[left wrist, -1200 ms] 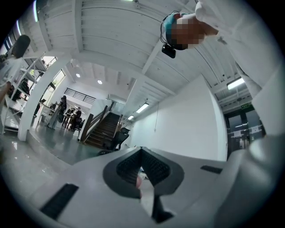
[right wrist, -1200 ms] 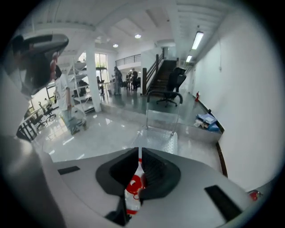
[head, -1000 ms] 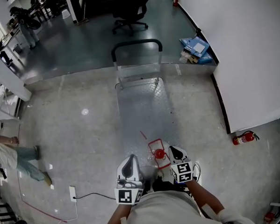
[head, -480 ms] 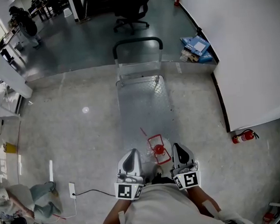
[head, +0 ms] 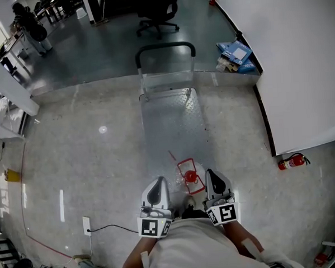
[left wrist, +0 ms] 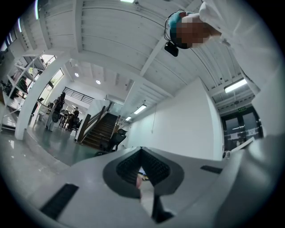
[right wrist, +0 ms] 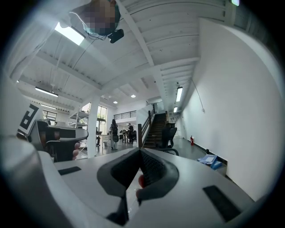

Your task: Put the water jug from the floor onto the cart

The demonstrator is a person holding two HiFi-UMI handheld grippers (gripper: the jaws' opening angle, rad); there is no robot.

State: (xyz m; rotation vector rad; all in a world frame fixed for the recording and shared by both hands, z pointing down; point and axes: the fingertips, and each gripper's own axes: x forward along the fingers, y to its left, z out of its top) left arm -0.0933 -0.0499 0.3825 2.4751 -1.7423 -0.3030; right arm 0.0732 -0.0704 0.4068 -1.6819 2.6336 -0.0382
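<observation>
Polished concrete floor [head: 74,163] fills the hall. Nearest, the left gripper [head: 156,184] and right gripper [head: 212,180] are both pinched closed on nothing. The clear, red-capped water jug [head: 189,177] stands just beyond them, at 1 o'clock from the left and 11 o'clock from the right. Whether it already rests on the cart [head: 170,125] I cannot tell. If not, the next move is probably to open, grip its red handle and lift toward 12 o'clock.

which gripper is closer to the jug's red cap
Right. The right gripper sits just right of the red cap; the left gripper is farther off to its left.
</observation>
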